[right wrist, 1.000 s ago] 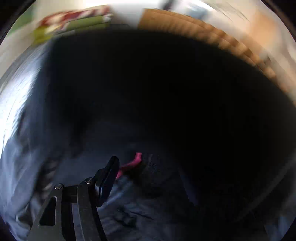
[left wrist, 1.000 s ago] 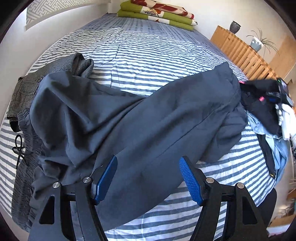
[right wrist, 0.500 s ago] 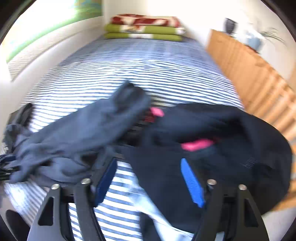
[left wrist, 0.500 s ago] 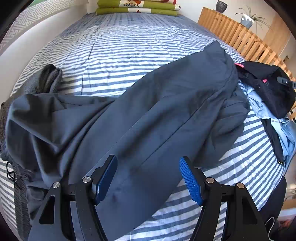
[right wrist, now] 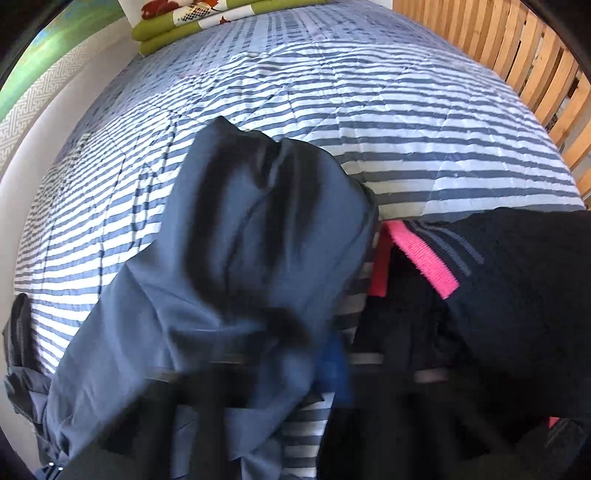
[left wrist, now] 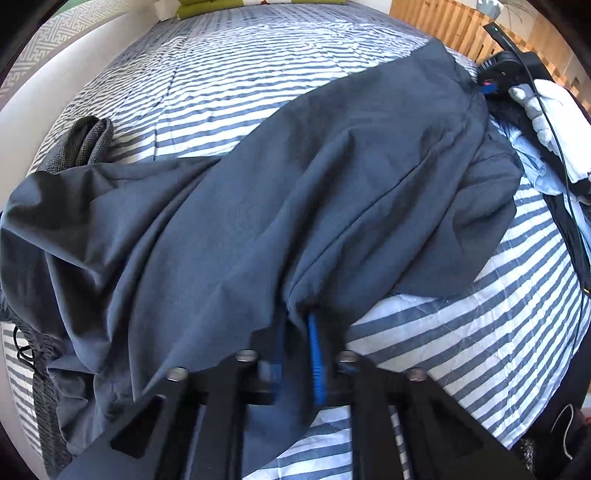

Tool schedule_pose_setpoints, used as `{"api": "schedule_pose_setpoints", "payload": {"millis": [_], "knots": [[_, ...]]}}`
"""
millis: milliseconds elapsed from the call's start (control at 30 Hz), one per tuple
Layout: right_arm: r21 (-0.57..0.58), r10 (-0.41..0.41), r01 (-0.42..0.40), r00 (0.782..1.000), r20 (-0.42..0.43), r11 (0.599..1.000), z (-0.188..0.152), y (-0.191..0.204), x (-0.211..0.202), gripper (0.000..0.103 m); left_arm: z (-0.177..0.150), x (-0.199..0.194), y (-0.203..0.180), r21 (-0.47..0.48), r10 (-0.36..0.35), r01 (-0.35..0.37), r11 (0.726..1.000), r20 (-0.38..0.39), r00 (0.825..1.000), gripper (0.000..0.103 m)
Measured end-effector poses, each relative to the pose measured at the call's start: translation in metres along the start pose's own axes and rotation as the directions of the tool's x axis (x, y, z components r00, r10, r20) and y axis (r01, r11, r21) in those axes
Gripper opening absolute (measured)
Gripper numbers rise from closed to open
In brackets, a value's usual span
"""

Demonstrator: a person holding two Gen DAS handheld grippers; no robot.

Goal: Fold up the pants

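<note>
Dark blue-grey pants (left wrist: pixel 295 184) lie crumpled across a striped bed (left wrist: pixel 258 74). At their near edge my left gripper (left wrist: pixel 297 350) points down, its jaws closing; the blue pads (left wrist: pixel 314 354) pinch a fold of the pants. In the right wrist view, the far leg end of the pants (right wrist: pixel 240 258) bunches up over my right gripper (right wrist: pixel 317 369), which is blurred. Its jaws are closing with pants fabric between them, and one blue pad (right wrist: pixel 334 365) shows. The left wrist view shows a white-gloved hand (left wrist: pixel 546 107) holding that gripper at the pants' far right end.
A black garment with a pink band (right wrist: pixel 517 277) lies against the pants on the right, over light blue cloth (left wrist: pixel 535 166). A grey checked garment (left wrist: pixel 88 140) sits at the left. A wooden slatted rail (right wrist: pixel 517 55) borders the bed; folded green blankets (right wrist: pixel 207 18) lie at its head.
Both grippers went from open to closed on the pants. The left one sank onto the near edge. The right one swung from the black garment over to the pants' leg end.
</note>
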State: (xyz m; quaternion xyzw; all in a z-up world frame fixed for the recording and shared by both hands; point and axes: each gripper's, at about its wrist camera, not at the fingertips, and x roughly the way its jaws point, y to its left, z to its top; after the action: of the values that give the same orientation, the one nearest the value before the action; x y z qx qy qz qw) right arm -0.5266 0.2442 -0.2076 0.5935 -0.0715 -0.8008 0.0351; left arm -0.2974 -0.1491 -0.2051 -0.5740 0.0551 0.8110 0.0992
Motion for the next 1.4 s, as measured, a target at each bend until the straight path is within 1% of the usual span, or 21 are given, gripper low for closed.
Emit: {"api": "schedule_pose_setpoints", "payload": {"millis": [133, 233, 300, 400, 433, 500, 533, 567, 600, 633, 700, 733, 800, 867, 933, 967, 1000, 1067, 1233, 1333, 1400], "knots": [[-0.064, 0.017, -0.007, 0.989, 0.147, 0.998, -0.006, 0.002, -0.046, 0.002, -0.004, -0.018, 0.002, -0.019, -0.023, 0.024, 1.000, 0.052, 0.998, 0.005], [-0.089, 0.087, -0.067, 0.966, 0.242, 0.994, -0.020, -0.001, -0.102, 0.001, -0.011, -0.040, 0.003, -0.028, -0.014, 0.017, 0.999, 0.098, 0.995, 0.005], [-0.087, 0.095, -0.072, 0.954, 0.284, 0.994, -0.032, -0.006, -0.133, 0.001, -0.017, -0.056, 0.002, -0.030, -0.012, 0.016, 0.999, 0.129, 0.992, 0.004], [-0.115, 0.078, -0.036, 0.921, 0.381, 0.993, -0.075, -0.013, -0.184, 0.001, -0.032, -0.078, -0.005, -0.016, -0.019, 0.022, 1.000, 0.159, 0.987, 0.004], [-0.122, 0.077, -0.030, 0.911, 0.406, 0.992, -0.099, -0.020, -0.199, 0.001, -0.041, -0.084, -0.012, 0.005, -0.021, 0.020, 1.000, 0.162, 0.987, 0.004], [-0.109, 0.064, -0.019, 0.906, 0.419, 0.994, -0.139, -0.036, -0.209, 0.001, -0.057, -0.090, -0.021, 0.047, -0.019, 0.011, 0.999, 0.153, 0.988, 0.004], [-0.094, 0.054, -0.018, 0.916, 0.397, 0.995, -0.165, -0.048, -0.208, 0.002, -0.069, -0.092, -0.027, 0.063, -0.026, 0.017, 0.998, 0.137, 0.990, 0.004], [-0.079, 0.041, -0.015, 0.937, 0.347, 0.997, -0.192, -0.059, -0.201, 0.002, -0.082, -0.091, -0.031, 0.078, -0.039, 0.031, 0.996, 0.108, 0.993, 0.004], [-0.081, 0.033, -0.012, 0.963, 0.268, 0.997, -0.219, -0.068, -0.187, 0.002, -0.093, -0.089, -0.034, 0.087, -0.053, 0.047, 0.995, 0.073, 0.996, 0.004], [-0.096, 0.058, -0.043, 0.985, 0.164, 0.994, -0.245, -0.078, -0.169, 0.006, -0.104, -0.085, -0.035, 0.089, -0.058, 0.055, 0.995, 0.030, 0.998, 0.004], [-0.106, 0.061, -0.060, 0.998, 0.008, 0.993, -0.287, -0.094, -0.143, 0.006, -0.121, -0.080, -0.033, 0.078, -0.048, 0.050, 0.996, -0.031, 0.998, 0.007], [-0.096, 0.039, -0.041, 0.999, -0.022, 0.994, -0.307, -0.105, -0.136, 0.008, -0.127, -0.081, -0.031, 0.063, -0.059, 0.062, 0.996, -0.051, 0.997, 0.007], [-0.070, 0.034, -0.034, 0.999, -0.004, 0.997, -0.323, -0.124, -0.136, 0.015, -0.133, -0.089, -0.029, 0.038, -0.052, 0.054, 0.998, -0.046, 0.998, 0.007], [-0.059, 0.027, -0.024, 0.998, 0.048, 0.998, -0.321, -0.136, -0.142, 0.025, -0.130, -0.101, -0.035, 0.052, -0.033, 0.034, 0.998, -0.022, 0.999, 0.007], [-0.050, -0.029, 0.037, 0.989, 0.143, 0.998, -0.307, -0.144, -0.152, 0.042, -0.124, -0.114, -0.049, 0.070, -0.031, 0.031, 0.997, 0.010, 0.999, 0.007], [-0.047, -0.021, 0.030, 0.985, 0.171, 0.998, -0.300, -0.147, -0.153, 0.045, -0.120, -0.120, -0.059, 0.086, -0.038, 0.036, 0.996, 0.028, 0.999, 0.007], [-0.052, 0.002, 0.008, 0.984, 0.177, 0.999, -0.290, -0.149, -0.151, 0.053, -0.117, -0.123, -0.069, 0.101, -0.053, 0.048, 0.994, 0.042, 0.998, 0.007], [-0.074, 0.048, -0.038, 0.990, 0.136, 0.997, -0.271, -0.146, -0.138, 0.055, -0.111, -0.123, -0.092, 0.124, -0.076, 0.069, 0.990, 0.052, 0.996, 0.007], [-0.194, 0.017, 0.004, 0.995, 0.103, 0.981, -0.249, -0.109, -0.104, 0.055, -0.108, -0.106, -0.128, 0.139, -0.115, 0.109, 0.984, 0.040, 0.992, 0.008], [-0.243, -0.060, 0.078, 0.995, 0.080, 0.967, -0.237, -0.094, -0.081, 0.056, -0.108, -0.094, -0.135, 0.114, -0.120, 0.116, 0.987, 0.024, 0.993, 0.008], [-0.293, -0.090, 0.100, 0.995, 0.046, 0.951, -0.236, -0.083, -0.063, 0.058, -0.108, -0.084, -0.132, 0.106, -0.097, 0.095, 0.990, 0.016, 0.995, 0.008]]}}
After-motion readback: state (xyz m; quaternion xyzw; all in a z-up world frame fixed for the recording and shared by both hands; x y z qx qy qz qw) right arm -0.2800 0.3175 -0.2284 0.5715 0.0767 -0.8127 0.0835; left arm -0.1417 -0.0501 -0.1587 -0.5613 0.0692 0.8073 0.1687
